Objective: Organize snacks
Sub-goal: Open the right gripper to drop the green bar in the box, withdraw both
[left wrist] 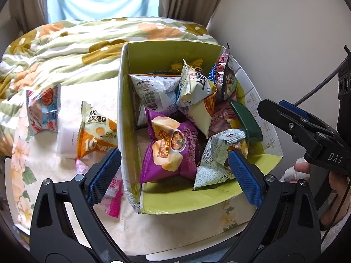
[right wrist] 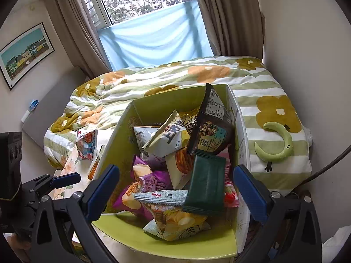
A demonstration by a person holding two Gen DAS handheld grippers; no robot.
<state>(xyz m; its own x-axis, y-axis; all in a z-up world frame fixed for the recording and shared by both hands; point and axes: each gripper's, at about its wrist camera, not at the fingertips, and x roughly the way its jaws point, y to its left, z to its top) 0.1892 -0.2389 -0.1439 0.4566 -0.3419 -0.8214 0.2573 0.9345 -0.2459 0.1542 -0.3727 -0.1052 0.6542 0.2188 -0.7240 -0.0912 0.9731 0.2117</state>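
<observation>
Between your two grippers sits the open cardboard box (left wrist: 166, 50), green inside, resting on the pale flowered cloth (left wrist: 72, 114) at the foot of the bed (right wrist: 166, 76), and most of the snacks are already heaped in it. Your right gripper (right wrist: 176, 194) stands with its jaws spread wide over the near end of the box, holding nothing; the dark green packet (right wrist: 206, 188) lies loose between the blue pads (right wrist: 250, 188), leaning on the pile and touching neither one. Your left gripper (left wrist: 174, 174) is also wide open and empty, its left pad outside the box wall and its right pad over the grey-green chip bag (left wrist: 215, 160). You can make out the purple bag (left wrist: 173, 151) at the near end, a white pouch (left wrist: 153, 89) against the far left wall, and a cream bag with black lettering (left wrist: 193, 83) propped on top, but whatever lies under them is buried and cannot be told. Three packets lie outside on the cloth to the left of the box: a blue and red one (left wrist: 43, 109), an orange and white cake packet (left wrist: 96, 129), and a pink one (left wrist: 114, 197), half hidden behind your left pad. From the right wrist view the box wall cuts off most of these. Your hand (left wrist: 333, 184) on the right gripper shows only at the frame's edge. On the striped quilt lies a green crescent toy (right wrist: 278, 144).
</observation>
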